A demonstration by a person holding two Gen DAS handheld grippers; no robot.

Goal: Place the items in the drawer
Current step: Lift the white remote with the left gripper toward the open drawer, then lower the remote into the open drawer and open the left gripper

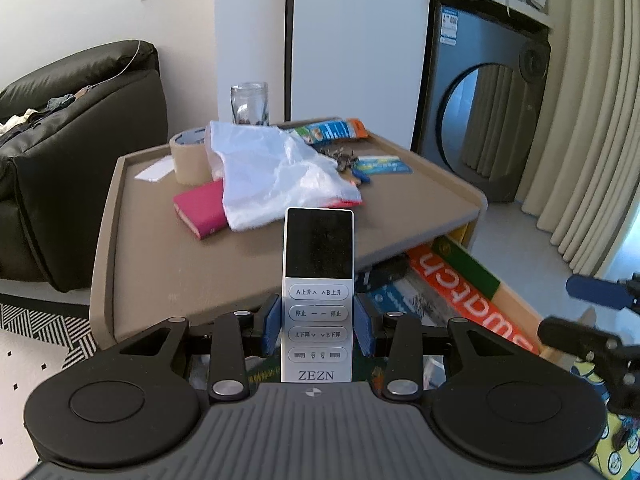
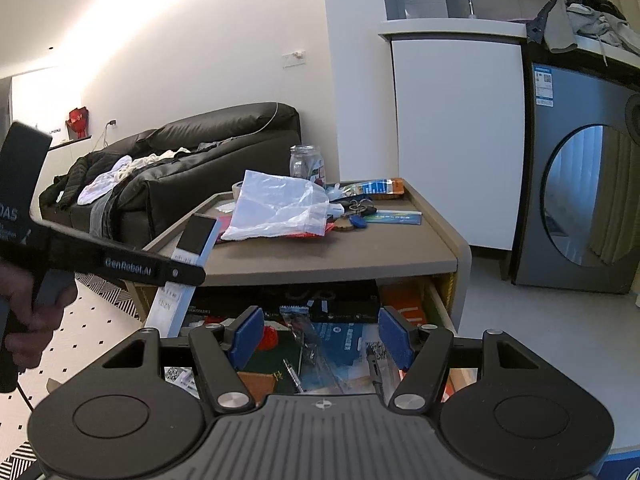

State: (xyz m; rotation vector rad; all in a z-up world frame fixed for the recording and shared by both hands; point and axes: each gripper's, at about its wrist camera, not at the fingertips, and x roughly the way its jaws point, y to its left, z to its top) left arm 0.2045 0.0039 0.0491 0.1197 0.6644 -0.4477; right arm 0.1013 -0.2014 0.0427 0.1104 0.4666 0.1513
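Remote (image 1: 319, 292): slim white handset, dark blank screen on the upper half, four rows of grey oval buttons with Chinese characters below, "ZEZN" printed at the base; standing upright along the fingers, screen end pointing away, raised above the near edge of the table.
Left gripper (image 1: 319, 326): clamped on the remote, blue pads pressed against both long sides at button level; from the right wrist view seen side-on at the left, tilted, a hand (image 2: 24, 312) wrapped round its handle.
Right gripper (image 2: 320, 338): jaws spread wide with nothing between the blue pads, hovering over the open drawer and aimed down into it.
Drawer (image 2: 440, 304): pulled out beneath the tabletop, pale wooden wall at the right, crowded with flat packets, an orange box with white lettering, a green box, a clear sachet and a pen.
Table (image 1: 168, 256): taupe top with a raised rim.
On the table: crumpled clear plastic bag (image 1: 276, 172) draped over a red booklet (image 1: 200, 208), roll of brown tape (image 1: 188, 156), glass jar (image 1: 249, 102), snack packet (image 1: 332, 130), bunch of keys (image 1: 344, 158), blue card (image 1: 380, 165).
Room: dark leather sofa (image 2: 208, 168) strewn with clothes at the left, white cabinet and grey front-loading washer (image 2: 580, 196) at the right, beige curtain, pale floor, black-and-white patterned rug.
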